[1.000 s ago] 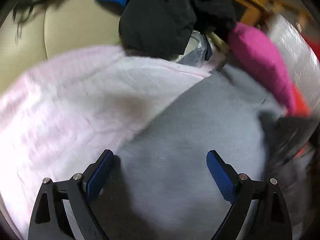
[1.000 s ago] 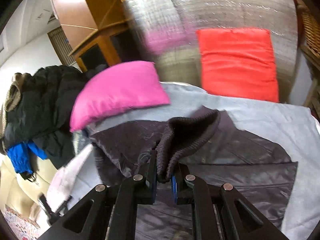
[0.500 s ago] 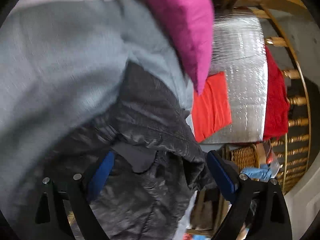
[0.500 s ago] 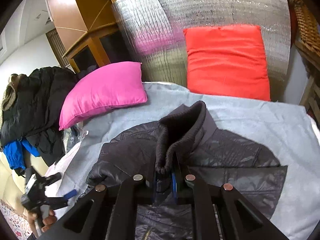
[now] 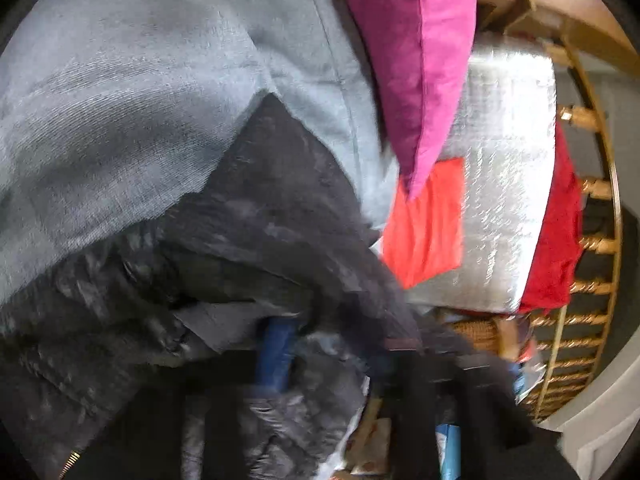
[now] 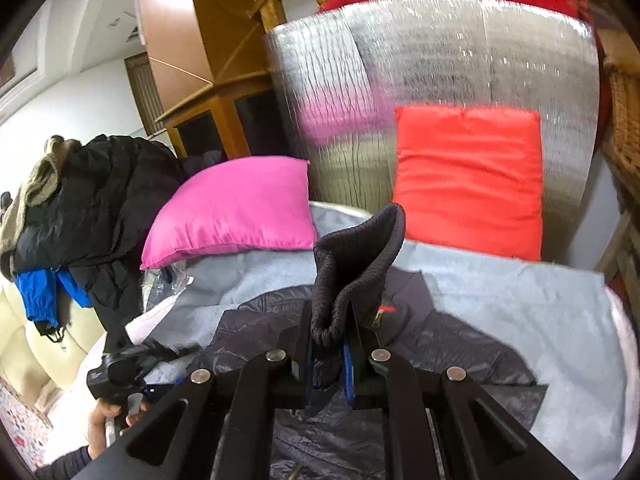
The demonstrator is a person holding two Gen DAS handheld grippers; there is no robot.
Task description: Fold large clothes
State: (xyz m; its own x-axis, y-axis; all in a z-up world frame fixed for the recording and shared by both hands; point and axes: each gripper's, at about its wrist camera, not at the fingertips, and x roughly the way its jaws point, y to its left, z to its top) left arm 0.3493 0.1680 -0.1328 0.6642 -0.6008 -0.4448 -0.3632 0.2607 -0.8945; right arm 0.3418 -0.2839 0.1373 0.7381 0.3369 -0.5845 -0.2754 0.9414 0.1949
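A dark quilted jacket (image 6: 440, 348) lies spread on a grey blanket (image 6: 520, 300). My right gripper (image 6: 328, 364) is shut on its ribbed knit collar (image 6: 356, 256), which stands upright above the jaws. In the left wrist view the jacket (image 5: 260, 220) fills the lower half, blurred. My left gripper (image 5: 328, 360) is closing there, with a bunched fold of jacket fabric between its jaws. One blue pad (image 5: 276, 356) shows; the other is hidden by cloth. From the right wrist view, the left gripper (image 6: 132, 364) sits at the jacket's left edge, held by a hand (image 6: 104, 420).
A pink pillow (image 6: 236, 208) and a red pillow (image 6: 468, 176) rest at the blanket's far edge against a silver foil mat (image 6: 440, 48). A heap of dark clothes (image 6: 92, 200) sits on the cream sofa at left. A wicker basket (image 6: 624, 120) stands at right.
My left gripper swung from the pale pink and grey blankets over to the jacket, and its wide-open jaws closed on the fabric. The right gripper lifted the collar a little.
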